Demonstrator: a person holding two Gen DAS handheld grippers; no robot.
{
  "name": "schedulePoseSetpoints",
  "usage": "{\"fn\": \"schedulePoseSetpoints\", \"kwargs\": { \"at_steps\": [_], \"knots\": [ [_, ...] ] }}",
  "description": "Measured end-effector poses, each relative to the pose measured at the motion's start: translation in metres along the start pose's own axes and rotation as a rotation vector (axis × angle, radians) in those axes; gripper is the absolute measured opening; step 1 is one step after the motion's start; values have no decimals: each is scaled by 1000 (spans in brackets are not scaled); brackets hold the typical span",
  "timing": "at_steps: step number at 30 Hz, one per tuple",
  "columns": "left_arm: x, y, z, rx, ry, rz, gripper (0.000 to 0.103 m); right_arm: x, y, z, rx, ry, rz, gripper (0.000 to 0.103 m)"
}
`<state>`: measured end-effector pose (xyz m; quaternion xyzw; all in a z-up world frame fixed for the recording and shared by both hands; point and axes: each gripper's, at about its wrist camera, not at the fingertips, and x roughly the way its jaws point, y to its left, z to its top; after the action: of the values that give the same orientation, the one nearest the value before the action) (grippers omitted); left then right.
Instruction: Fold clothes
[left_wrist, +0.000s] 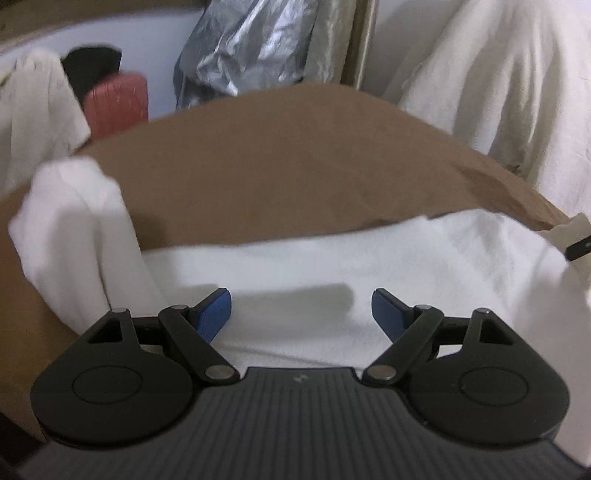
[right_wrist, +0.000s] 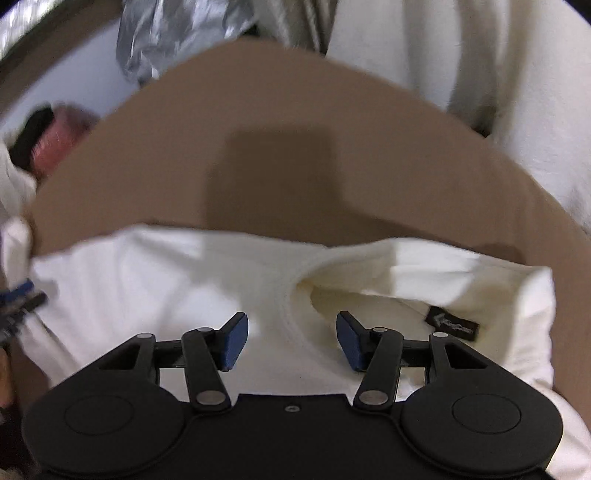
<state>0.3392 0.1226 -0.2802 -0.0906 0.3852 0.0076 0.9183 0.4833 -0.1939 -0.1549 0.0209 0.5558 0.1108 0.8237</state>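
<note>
Two grippers hang over one white T-shirt (right_wrist: 155, 280) spread on a brown table (left_wrist: 295, 162), and neither grips anything: the left gripper (left_wrist: 301, 314) has its jaws spread wide above plain white cloth, and the right gripper (right_wrist: 291, 341) stands partly open over the collar (right_wrist: 295, 306), with no cloth pinched between the blue pads (right_wrist: 236, 343). In the right wrist view the shirt fills the near half of the table, its neck opening at about 1 o'clock from the gripper, with the black label (right_wrist: 452, 325) out toward 3 o'clock. The long axis seems to run from 9 to 3 o'clock across that view, the neck end pointing to the right, though blur and the fisheye make this only a fair guess. In the left wrist view a bunched sleeve (left_wrist: 70, 229) lies at 10 o'clock. The main risk, as I judge it, is a pinch that takes only the upper layer at the collar, so the back layer drags and the fold comes out skewed. A second risk is the sleeve staying bunched and getting folded in as a lump. A one-sided pull could also slide the whole shirt toward the table's edge.
</note>
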Motion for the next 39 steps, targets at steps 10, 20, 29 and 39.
{"fn": "schedulePoseSetpoints", "kwargs": {
  "at_steps": [10, 20, 29, 39],
  "knots": [
    [-14, 23, 2, -69, -97, 100, 82, -8, -21, 13, 211, -292, -82, 7],
    [-29, 50, 3, -74, -64, 232, 68, 5, -11, 26, 196, -173, -225, 15],
    [-72, 142, 5, -419, -63, 359, 70, -10, 14, 40, 168, -78, -438, 36],
    [-37, 109, 7, -296, 91, 171, 102, -30, 78, 47, -99, -119, -773, 69]
  ]
}}
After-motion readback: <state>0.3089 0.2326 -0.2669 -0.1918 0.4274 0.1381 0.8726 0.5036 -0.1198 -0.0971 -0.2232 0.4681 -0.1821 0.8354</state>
